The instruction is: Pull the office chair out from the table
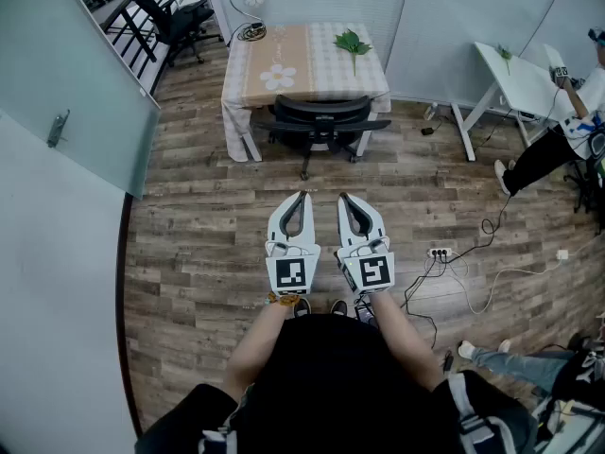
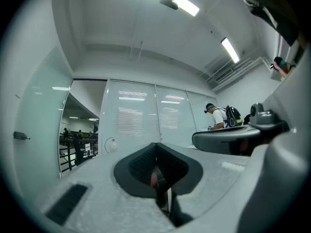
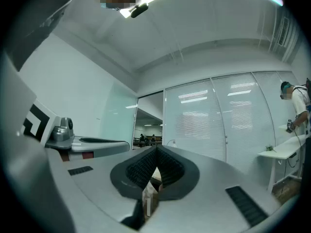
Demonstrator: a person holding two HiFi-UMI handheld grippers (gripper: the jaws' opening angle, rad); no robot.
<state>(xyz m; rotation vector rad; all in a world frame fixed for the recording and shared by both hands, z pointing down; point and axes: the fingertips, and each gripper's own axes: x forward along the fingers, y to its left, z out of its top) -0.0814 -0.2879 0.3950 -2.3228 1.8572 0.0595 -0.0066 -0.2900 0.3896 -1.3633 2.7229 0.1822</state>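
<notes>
Both closed, empty: left tool [image 1: 302,197], right tool [image 1: 342,198] side by side over floor [image 1: 208,225], well apart from chair [image 1: 321,119] tucked under surface [image 1: 317,69]; leaf [image 1: 353,43] on surface

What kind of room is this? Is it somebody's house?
Probably an office, not a house: frosted glass walls, a black office chair at a table, and a white desk.

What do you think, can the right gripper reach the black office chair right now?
Probably not yet: the right gripper hangs short of the black office chair, though only wooden floor lies between.
</notes>
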